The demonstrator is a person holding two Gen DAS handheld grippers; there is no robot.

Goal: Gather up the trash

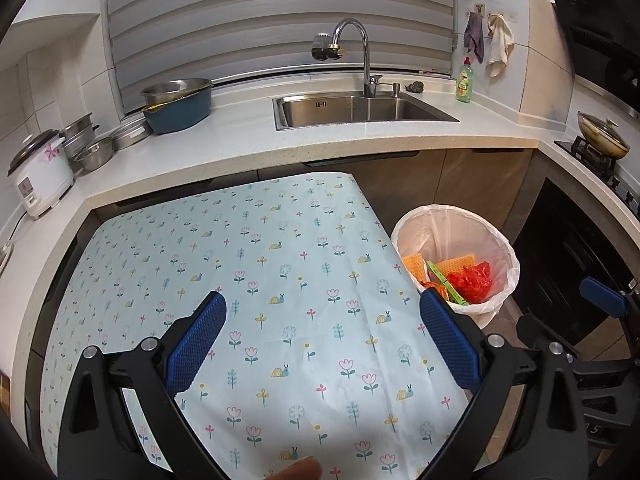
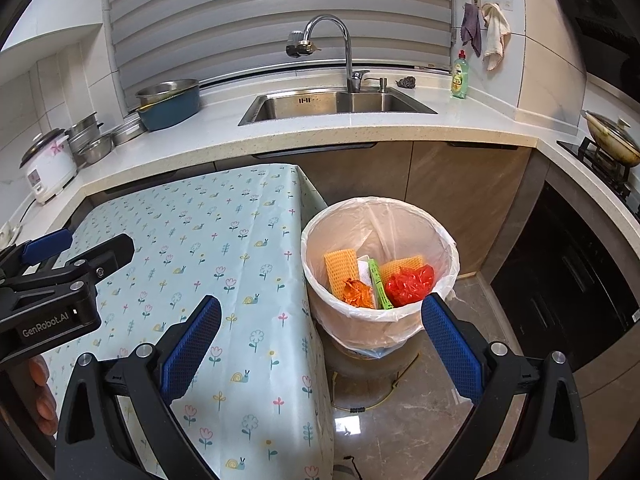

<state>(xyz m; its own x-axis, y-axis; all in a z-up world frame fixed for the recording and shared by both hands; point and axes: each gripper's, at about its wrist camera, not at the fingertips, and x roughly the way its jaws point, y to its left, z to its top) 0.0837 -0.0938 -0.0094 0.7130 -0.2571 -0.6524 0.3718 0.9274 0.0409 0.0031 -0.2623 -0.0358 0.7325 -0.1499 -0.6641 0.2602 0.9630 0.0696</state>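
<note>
Kitchen. Grey slatted blind [image 1: 280, 20] across top centre. Pale speckled counter [image 1: 248, 136] curving through mid-frame, steel sink [image 1: 360, 110] and chrome tap [image 1: 356, 52] at centre. White tiled wall [image 1: 48, 76] upper left. Brown cabinet fronts [image 2: 460, 200] below counter; glossy grey-brown floor tiles [image 2: 432, 420] lower right.

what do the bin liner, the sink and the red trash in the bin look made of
Bin liner: thin translucent plastic film, wrinkled and folded over the rim. Sink: brushed stainless steel, judging by its dull grey sheen. Red trash: probably crumpled glossy plastic, bag or wrapper; shiny creases.
</note>
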